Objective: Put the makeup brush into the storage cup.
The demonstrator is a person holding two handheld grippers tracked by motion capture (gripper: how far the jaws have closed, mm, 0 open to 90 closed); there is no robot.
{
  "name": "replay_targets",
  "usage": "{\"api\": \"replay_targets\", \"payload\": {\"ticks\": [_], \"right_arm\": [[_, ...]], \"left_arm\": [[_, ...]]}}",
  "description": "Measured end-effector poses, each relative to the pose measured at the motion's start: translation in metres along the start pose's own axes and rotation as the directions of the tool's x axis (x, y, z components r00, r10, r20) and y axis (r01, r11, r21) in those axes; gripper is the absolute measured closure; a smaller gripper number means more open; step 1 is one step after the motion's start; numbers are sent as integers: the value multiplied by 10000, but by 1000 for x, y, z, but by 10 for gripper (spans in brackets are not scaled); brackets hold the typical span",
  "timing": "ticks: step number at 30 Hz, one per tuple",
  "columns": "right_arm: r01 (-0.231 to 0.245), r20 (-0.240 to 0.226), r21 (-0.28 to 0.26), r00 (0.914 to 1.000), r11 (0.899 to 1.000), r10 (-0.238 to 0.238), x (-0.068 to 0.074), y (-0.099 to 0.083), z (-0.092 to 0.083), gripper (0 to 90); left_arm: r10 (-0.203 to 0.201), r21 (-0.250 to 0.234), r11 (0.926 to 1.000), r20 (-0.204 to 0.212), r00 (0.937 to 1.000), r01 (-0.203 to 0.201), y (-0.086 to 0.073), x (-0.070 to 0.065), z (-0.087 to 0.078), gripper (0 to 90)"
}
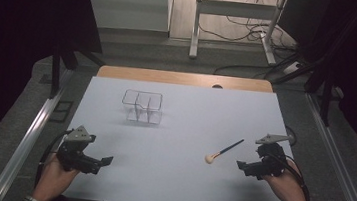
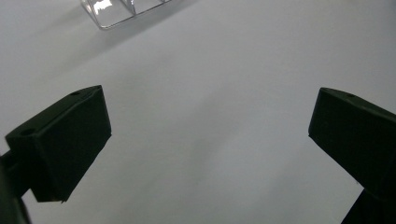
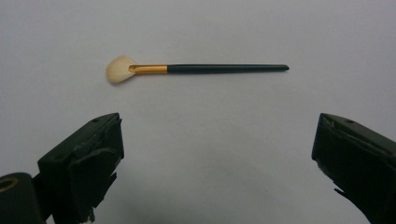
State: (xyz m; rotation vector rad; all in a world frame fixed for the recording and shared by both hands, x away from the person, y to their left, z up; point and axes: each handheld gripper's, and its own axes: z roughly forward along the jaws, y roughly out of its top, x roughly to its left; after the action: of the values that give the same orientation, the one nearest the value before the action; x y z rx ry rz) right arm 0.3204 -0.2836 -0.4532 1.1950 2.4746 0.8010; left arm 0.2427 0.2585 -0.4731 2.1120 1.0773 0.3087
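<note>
A makeup brush [image 1: 223, 151] with a cream head, gold ferrule and black handle lies flat on the white table [image 1: 178, 130], right of centre. In the right gripper view the brush [image 3: 196, 69] lies crosswise just beyond the open jaws. My right gripper [image 1: 243, 166] rests near the table's right front, a short way from the brush head, open and holding nothing. A clear plastic organiser [image 1: 142, 107] with compartments stands left of centre, farther back; its corner [image 2: 116, 10] shows at the top of the left gripper view. My left gripper [image 1: 104, 161] sits at the front left, open and holding nothing.
A wooden strip [image 1: 184, 78] borders the table's far edge. Metal rails [image 1: 26, 140] run along both sides of the table. Beyond it are desk legs and loose cables [image 1: 244, 27] on the floor. Bare tabletop lies between the two grippers.
</note>
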Motion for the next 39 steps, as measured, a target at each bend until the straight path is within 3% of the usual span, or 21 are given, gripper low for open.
{"api": "replay_targets", "payload": {"ticks": [22,39], "right_arm": [[98,-94,419,9999,9991,-94,-5,19,12,0],[569,-186,767,9983,9954,-557,-5,37,25,0]], "left_arm": [[22,132,9999,-52,10000,-21,0,0,2,0],[22,190,9998,-52,10000,-21,0,1,3,0]]}}
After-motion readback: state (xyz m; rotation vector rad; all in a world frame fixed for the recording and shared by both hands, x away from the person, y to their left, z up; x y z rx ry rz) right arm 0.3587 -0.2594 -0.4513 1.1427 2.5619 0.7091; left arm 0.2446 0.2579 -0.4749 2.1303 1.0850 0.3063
